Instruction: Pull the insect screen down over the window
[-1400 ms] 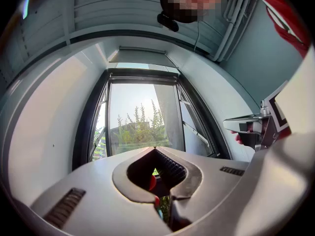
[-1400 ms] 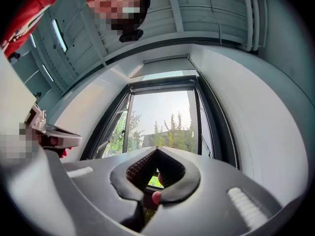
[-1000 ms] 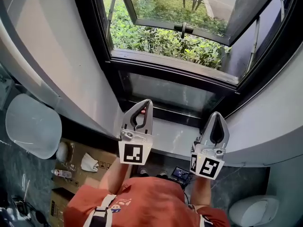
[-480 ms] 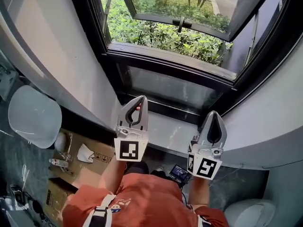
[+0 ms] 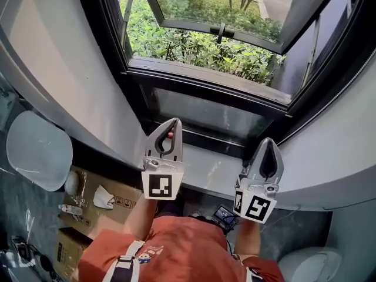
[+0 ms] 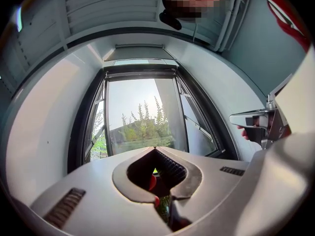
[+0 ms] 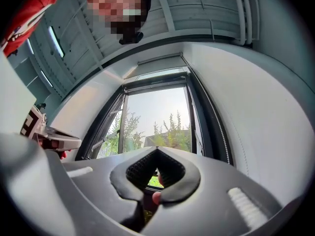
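Two empty tools, the left hand-held gripper (image 5: 174,122) and right hand-held gripper (image 5: 267,141), jaws pressed together, hover over the sill (image 5: 205,164). Ahead gapes the open sash (image 5: 188,24); the insect screen (image 6: 140,74) sits rolled high above them.

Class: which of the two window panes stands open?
The upper pane, tilted outward above the shrubs; the lower pane sits closed.

Left tool (image 5: 174,121) beside right tool (image 5: 268,140), window (image 5: 205,82) ahead
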Motion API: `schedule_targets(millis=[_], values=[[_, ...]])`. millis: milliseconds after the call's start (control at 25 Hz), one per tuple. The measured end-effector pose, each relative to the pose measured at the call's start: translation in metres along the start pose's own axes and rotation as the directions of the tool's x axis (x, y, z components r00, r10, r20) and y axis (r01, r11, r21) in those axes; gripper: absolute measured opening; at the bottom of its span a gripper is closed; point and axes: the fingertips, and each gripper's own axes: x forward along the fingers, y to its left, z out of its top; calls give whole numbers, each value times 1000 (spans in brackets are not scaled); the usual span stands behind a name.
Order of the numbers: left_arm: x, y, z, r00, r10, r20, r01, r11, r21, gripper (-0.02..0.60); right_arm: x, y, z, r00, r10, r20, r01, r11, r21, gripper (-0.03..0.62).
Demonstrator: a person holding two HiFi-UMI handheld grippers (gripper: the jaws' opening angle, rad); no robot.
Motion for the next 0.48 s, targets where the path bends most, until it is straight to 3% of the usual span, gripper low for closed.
schedule_targets(millis=[480], values=[[62,58,-25,998,-61,5,61,998,-16,6,73,43,-24,1000,-27,10,28,998,-64,9]])
